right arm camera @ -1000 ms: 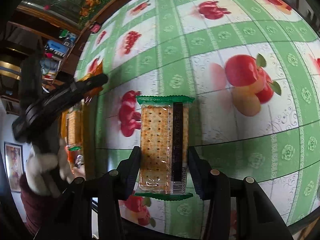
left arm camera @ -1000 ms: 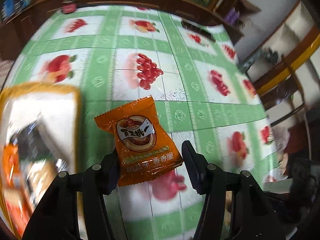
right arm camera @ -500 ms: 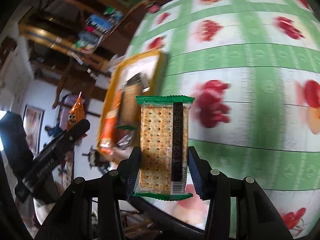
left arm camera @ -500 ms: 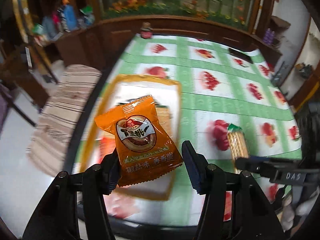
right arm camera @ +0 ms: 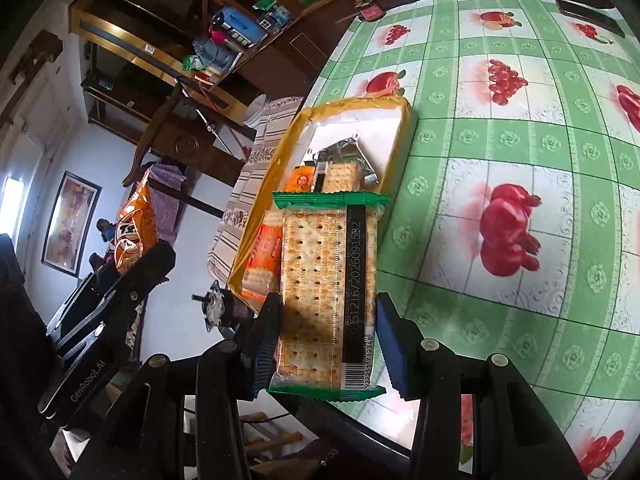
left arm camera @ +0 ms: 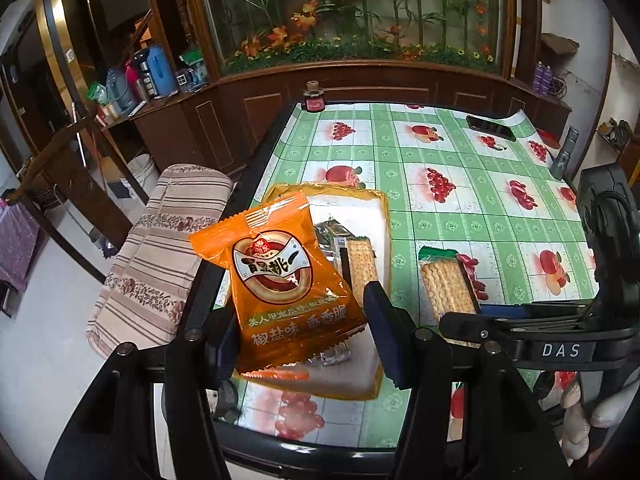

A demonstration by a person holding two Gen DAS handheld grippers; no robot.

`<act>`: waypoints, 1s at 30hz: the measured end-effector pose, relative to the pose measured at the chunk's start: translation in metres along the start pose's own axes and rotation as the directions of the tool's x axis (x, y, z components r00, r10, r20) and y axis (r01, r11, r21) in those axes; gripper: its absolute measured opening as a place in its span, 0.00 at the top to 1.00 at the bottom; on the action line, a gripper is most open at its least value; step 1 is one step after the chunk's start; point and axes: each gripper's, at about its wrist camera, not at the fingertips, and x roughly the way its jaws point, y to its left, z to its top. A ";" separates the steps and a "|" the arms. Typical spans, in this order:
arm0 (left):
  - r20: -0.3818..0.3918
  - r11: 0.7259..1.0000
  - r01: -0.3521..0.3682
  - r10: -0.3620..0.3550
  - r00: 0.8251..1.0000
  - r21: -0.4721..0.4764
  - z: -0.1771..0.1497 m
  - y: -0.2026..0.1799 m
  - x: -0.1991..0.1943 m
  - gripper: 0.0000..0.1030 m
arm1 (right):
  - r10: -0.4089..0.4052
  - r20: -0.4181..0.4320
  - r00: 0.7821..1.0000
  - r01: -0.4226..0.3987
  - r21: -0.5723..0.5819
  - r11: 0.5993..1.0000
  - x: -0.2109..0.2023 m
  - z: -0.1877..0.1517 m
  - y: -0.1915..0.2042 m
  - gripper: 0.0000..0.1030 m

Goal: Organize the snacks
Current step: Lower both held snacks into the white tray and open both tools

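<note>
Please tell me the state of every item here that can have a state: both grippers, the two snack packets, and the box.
left gripper: shut on orange snack packet
orange snack packet: sealed, held in the air
right gripper: shut on cracker packet
cracker packet: sealed, held upright
yellow box: open, snacks inside

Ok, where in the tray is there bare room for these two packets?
The tray's far end, beyond the silver wrapper, is bare white. The near half is crowded with cracker packs and orange packets.
</note>
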 end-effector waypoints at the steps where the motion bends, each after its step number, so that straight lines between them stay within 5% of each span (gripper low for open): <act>1: -0.004 1.000 0.008 -0.008 1.000 0.002 0.002 0.003 0.004 0.46 | -0.008 0.003 1.000 0.008 0.001 1.000 0.002 0.002 0.001 0.54; 30: -0.129 0.987 0.137 -0.125 0.984 0.082 0.028 0.044 0.131 0.46 | -0.181 0.031 0.983 0.178 0.079 0.981 0.091 0.100 0.026 0.54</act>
